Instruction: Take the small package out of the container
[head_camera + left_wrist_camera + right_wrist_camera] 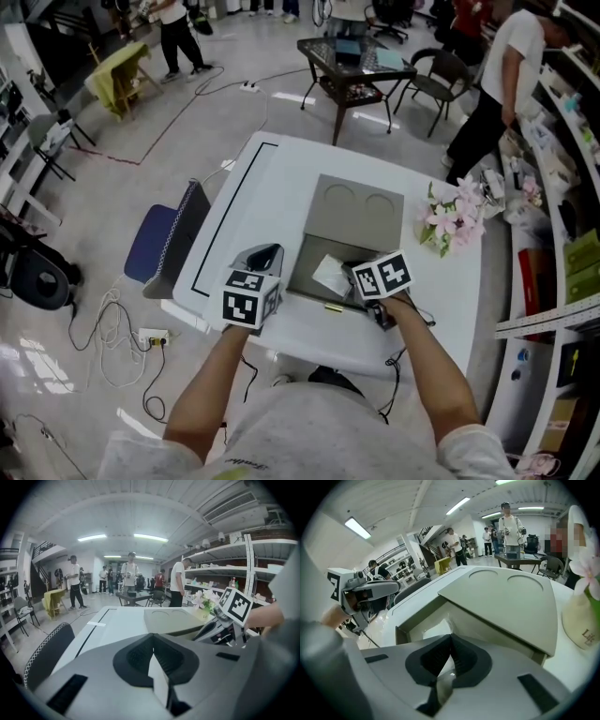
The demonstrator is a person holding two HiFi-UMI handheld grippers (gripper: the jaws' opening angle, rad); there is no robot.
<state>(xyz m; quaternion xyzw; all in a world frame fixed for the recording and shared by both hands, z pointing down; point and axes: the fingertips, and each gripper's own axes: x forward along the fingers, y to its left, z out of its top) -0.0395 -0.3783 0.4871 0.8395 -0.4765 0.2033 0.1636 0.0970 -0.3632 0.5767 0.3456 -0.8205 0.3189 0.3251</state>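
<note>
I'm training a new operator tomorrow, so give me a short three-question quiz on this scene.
1. True or false: the flat lid of the grey-beige container is open.
2. What is the right gripper shut on? A) the white plastic small package B) a flower stem C) a cable
3. Fill in: seen from the person, the pink flowers stand to the container's ____.
Key: 1 true; 2 A; 3 right.

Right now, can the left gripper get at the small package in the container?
Probably yes: lid open, left gripper beside the container, though the right gripper is shut on the small package.
</note>
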